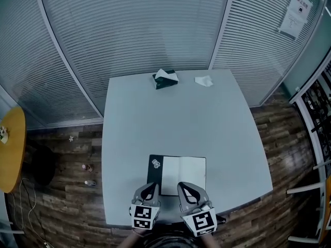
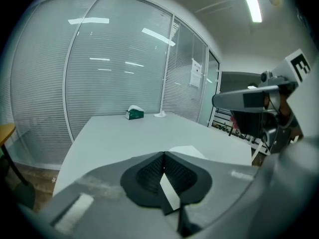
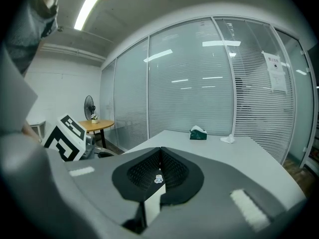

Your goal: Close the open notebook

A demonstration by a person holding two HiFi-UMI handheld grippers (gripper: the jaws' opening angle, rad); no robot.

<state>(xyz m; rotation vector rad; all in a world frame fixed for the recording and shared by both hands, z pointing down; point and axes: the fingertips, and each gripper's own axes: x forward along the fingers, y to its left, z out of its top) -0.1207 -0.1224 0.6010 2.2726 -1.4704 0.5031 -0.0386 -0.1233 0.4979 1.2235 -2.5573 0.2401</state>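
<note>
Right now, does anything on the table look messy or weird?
Only a crumpled white tissue, lying loose near the far edge of the grey table, apart from the green tissue box. The black-covered open notebook lies flat and square at the near edge. Nothing looks spilled or broken.

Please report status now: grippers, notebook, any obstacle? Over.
Left gripper shut, right gripper shut, both empty. Notebook open, flat on table. Tissue box far off, nothing blocking.

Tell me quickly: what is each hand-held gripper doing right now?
Left hand-held gripper: closed, empty.
Right hand-held gripper: closed, empty.
</note>
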